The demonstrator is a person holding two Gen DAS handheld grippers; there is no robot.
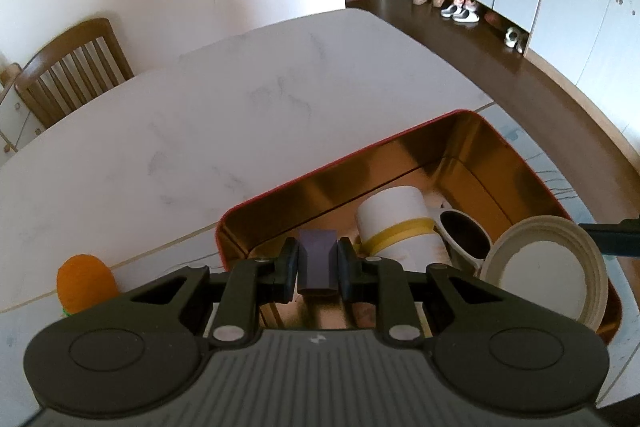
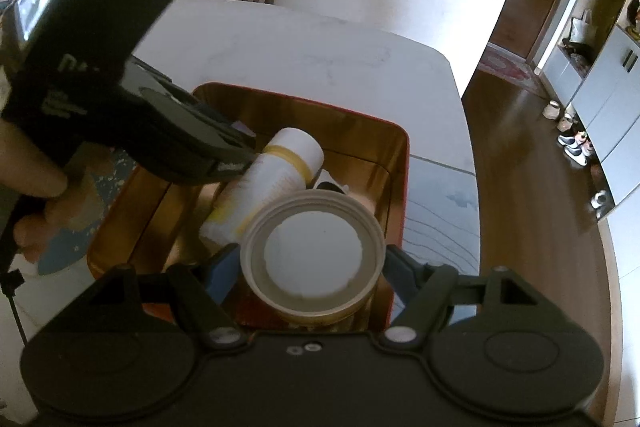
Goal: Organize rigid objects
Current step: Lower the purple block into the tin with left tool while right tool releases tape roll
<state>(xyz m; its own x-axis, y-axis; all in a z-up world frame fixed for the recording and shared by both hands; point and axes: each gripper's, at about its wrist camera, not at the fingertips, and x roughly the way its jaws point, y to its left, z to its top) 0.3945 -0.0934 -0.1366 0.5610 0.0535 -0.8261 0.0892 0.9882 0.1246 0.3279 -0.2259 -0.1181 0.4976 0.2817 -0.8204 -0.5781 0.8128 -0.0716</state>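
Note:
My left gripper (image 1: 318, 263) is shut on a small dark purple block (image 1: 318, 255) and hangs over the near left corner of a red tin with a gold inside (image 1: 400, 163). In the tin lie a white bottle with a yellow band (image 1: 396, 223) and a white cup with a dark inside (image 1: 466, 239). My right gripper (image 2: 312, 263) grips a round beige jar with a white top (image 2: 314, 251) between its blue pads, low over the tin's (image 2: 360, 139) near side. The left gripper (image 2: 232, 163) reaches in from the upper left, beside the bottle (image 2: 280, 167).
An orange plush thing (image 1: 86, 283) lies on the white marble table (image 1: 240, 107) left of the tin. A wooden chair (image 1: 68, 75) stands at the far side. A hand (image 2: 36, 167) holds the left gripper. Cabinets and shoes line the floor at right.

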